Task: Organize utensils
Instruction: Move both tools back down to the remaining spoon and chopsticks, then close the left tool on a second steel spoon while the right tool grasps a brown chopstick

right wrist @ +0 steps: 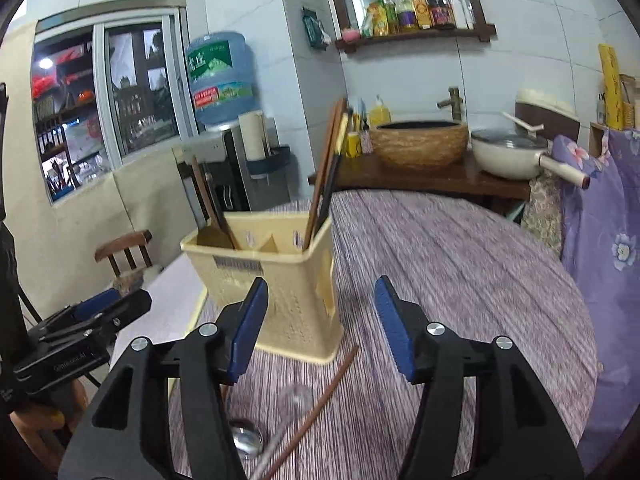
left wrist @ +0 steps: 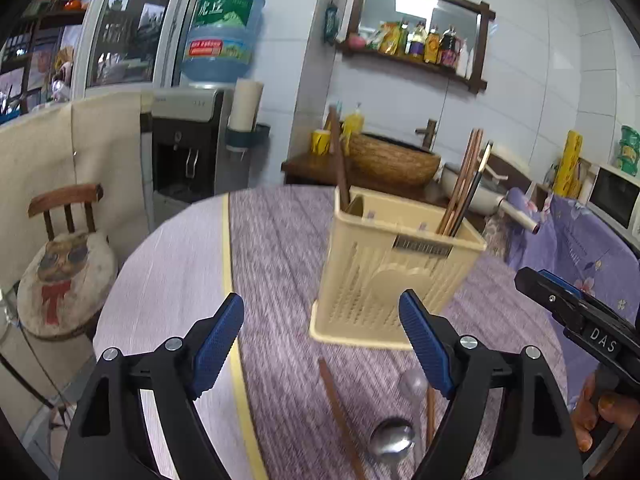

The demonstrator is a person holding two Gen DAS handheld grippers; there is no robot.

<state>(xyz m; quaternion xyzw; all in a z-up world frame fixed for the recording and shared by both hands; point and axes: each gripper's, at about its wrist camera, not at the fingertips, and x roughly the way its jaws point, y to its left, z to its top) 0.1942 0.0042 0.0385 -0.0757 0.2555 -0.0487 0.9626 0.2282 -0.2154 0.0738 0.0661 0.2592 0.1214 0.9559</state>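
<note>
A cream slotted utensil holder [left wrist: 396, 276] [right wrist: 280, 280] stands upright on the round table's purple cloth [left wrist: 276, 240] [right wrist: 440, 264]. Brown and black chopsticks [left wrist: 460, 188] [right wrist: 324, 176] lean in one end compartment, and a single brown stick [left wrist: 339, 168] [right wrist: 208, 204] in the other. In front of the holder lie a loose brown chopstick [left wrist: 340, 412] [right wrist: 320, 404], a metal spoon [left wrist: 392, 440] [right wrist: 246, 440] and a clear spoon [left wrist: 414, 384] [right wrist: 296, 396]. My left gripper [left wrist: 320, 300] hangs open above these, nothing between its pads. My right gripper [right wrist: 323, 284] is open and empty too, just right of the holder.
A wooden chair with a round cushion [left wrist: 64, 272] stands left of the table, a water dispenser [left wrist: 188, 148] behind it. A counter at the back holds a woven basin [right wrist: 420, 144] and a white pan [right wrist: 508, 156]. Purple floral fabric [right wrist: 612, 240] drapes along the right.
</note>
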